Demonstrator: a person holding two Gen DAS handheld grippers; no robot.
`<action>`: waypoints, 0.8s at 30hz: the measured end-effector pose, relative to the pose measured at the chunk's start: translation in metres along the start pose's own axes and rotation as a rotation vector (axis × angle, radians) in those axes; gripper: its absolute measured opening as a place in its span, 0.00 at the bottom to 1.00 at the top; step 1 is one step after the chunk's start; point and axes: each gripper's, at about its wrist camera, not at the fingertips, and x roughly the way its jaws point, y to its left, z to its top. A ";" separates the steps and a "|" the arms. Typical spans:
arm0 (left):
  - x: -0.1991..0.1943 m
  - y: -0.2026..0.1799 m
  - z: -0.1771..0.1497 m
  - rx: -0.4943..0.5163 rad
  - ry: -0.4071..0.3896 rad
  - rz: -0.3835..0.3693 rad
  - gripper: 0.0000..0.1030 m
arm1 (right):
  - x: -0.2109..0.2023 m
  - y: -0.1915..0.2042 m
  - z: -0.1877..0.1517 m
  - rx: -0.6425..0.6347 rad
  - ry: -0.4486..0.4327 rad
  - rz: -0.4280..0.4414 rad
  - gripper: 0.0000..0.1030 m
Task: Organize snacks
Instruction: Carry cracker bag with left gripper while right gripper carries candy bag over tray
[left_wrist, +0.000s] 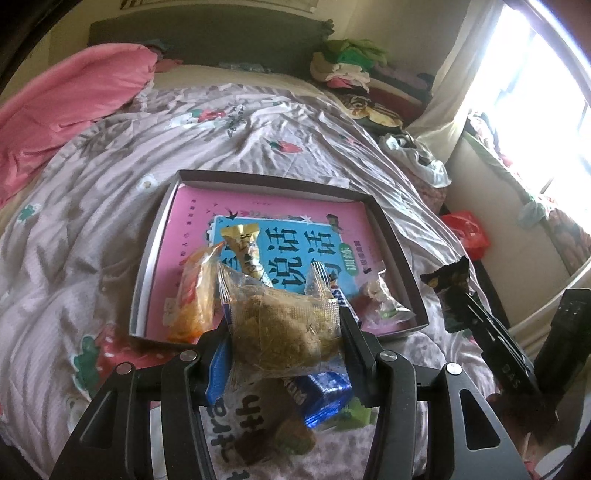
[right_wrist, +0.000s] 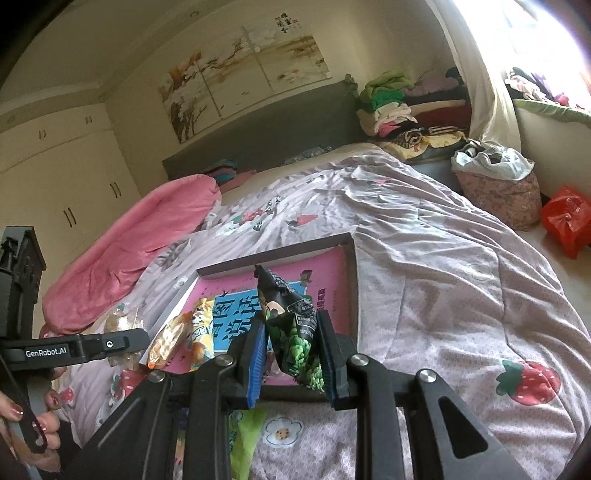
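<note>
A shallow grey box (left_wrist: 391, 236) with a pink and blue book in it lies on the bed. My left gripper (left_wrist: 286, 328) is shut on a clear packet of brown pastry (left_wrist: 291, 325), held over the box's near edge. An orange packet (left_wrist: 194, 295), a gold-topped packet (left_wrist: 245, 247) and a small clear packet (left_wrist: 376, 295) lie in the box. My right gripper (right_wrist: 290, 350) is shut on a black and green snack bag (right_wrist: 295, 325) above the box (right_wrist: 277, 254); this bag also shows in the left wrist view (left_wrist: 452, 291).
Several loose snack packets (left_wrist: 325, 398) lie on the quilt under my left gripper. A green packet (right_wrist: 243, 435) lies under my right one. A pink blanket (left_wrist: 62, 110) is at the bed's left. A red bag (right_wrist: 567, 219) and folded clothes (right_wrist: 391, 107) are at right.
</note>
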 end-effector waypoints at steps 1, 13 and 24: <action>0.001 -0.001 0.001 0.002 0.001 0.000 0.52 | 0.001 -0.001 0.001 0.004 -0.001 -0.001 0.26; 0.025 -0.010 0.006 0.018 0.031 -0.001 0.52 | 0.009 -0.007 0.003 0.022 0.001 -0.008 0.26; 0.046 -0.015 0.011 0.032 0.063 0.001 0.52 | 0.025 -0.014 0.004 0.043 0.022 -0.024 0.26</action>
